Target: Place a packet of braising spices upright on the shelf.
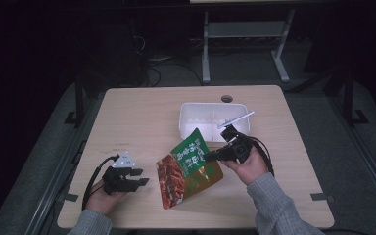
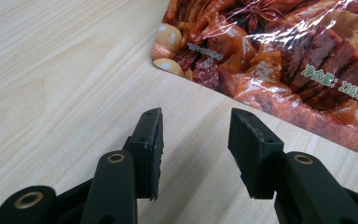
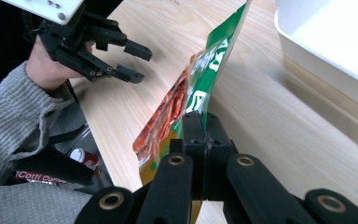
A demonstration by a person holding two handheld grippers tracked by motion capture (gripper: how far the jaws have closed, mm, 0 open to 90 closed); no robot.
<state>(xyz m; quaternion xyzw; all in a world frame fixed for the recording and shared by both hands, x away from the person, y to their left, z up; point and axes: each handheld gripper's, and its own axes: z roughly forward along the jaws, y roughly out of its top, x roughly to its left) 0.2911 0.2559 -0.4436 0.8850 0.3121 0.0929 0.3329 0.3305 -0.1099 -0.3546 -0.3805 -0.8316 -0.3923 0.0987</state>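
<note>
A snack bag (image 1: 188, 166), green at the top with a red-brown food print below, stands tilted up on the wooden table (image 1: 142, 117). My right gripper (image 1: 209, 156) is shut on the bag's edge; in the right gripper view the jaws (image 3: 205, 126) pinch the thin green edge (image 3: 214, 60). To the left of the bag, my left gripper (image 1: 144, 177) is open. In the left gripper view its jaws (image 2: 196, 126) stand apart just short of the bag's lower corner (image 2: 279, 51), with only bare table between them. The right gripper view also catches the left gripper (image 3: 142, 63).
A white plastic tray (image 1: 186, 122) sits behind the bag, with a thin white strip (image 1: 237, 119) lying over its right rim. A round cable hole (image 1: 226, 98) is at the table's far edge. A red can (image 3: 81, 158) lies below the table's near edge.
</note>
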